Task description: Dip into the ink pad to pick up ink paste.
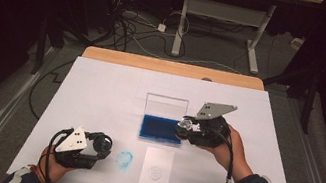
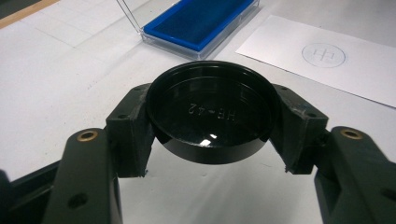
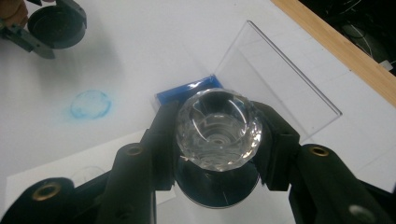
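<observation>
My left gripper (image 1: 102, 144) rests near the table's front left, shut on a black round cap (image 2: 210, 112), hollow side up, marked HB-42. My right gripper (image 1: 185, 126) is shut on a stamp with a clear faceted knob (image 3: 218, 126). It holds the stamp over the right end of the blue ink pad (image 1: 160, 129), whose clear lid (image 1: 165, 106) stands open behind it. The stamp's dark round base (image 3: 219, 186) shows below the knob. A white sheet (image 1: 155, 173) with a faint round stamp mark (image 2: 323, 54) lies in front of the pad.
A blue ring-shaped ink smudge (image 1: 124, 159) marks the white table cover (image 1: 100, 90) between the left gripper and the sheet. The wooden table edge (image 1: 170, 66) runs along the back. Beyond it are floor cables (image 1: 132, 25) and a desk frame (image 1: 225, 16).
</observation>
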A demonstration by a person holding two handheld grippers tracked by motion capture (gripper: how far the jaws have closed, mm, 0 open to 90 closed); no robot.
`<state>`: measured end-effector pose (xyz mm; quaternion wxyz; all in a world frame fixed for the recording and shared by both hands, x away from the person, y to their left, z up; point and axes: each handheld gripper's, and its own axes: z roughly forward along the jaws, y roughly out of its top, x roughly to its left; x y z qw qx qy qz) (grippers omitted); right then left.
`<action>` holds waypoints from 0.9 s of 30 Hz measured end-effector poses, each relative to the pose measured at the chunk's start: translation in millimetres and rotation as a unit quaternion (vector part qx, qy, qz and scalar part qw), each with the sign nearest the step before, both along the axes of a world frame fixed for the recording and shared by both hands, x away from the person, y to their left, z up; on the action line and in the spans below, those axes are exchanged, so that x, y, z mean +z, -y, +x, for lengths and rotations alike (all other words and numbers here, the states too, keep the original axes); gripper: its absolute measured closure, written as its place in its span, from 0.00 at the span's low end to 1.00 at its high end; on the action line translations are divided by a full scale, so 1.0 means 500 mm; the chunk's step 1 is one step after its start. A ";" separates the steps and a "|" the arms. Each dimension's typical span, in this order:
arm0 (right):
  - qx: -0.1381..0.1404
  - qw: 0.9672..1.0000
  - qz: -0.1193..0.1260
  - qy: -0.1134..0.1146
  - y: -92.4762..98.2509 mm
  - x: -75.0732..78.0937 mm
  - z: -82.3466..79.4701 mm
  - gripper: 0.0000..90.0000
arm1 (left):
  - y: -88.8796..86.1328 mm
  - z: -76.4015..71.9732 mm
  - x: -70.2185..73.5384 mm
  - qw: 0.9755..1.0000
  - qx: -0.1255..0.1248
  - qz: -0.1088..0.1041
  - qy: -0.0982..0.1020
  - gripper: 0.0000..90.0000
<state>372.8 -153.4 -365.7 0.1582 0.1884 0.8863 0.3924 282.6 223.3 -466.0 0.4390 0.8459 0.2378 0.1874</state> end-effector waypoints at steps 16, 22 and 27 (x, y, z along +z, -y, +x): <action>-0.001 1.000 -0.020 -0.021 -0.066 -0.010 0.069 0.63 | 0.004 0.001 -0.002 1.000 -0.008 0.000 -0.002 0.41; -0.007 0.999 -0.020 -0.024 -0.080 -0.016 0.086 0.63 | 0.004 0.002 -0.003 1.000 -0.009 0.001 -0.003 0.41; -0.004 0.999 -0.018 -0.033 -0.095 -0.030 0.094 0.63 | 0.003 0.002 -0.002 1.000 -0.012 0.003 -0.002 0.41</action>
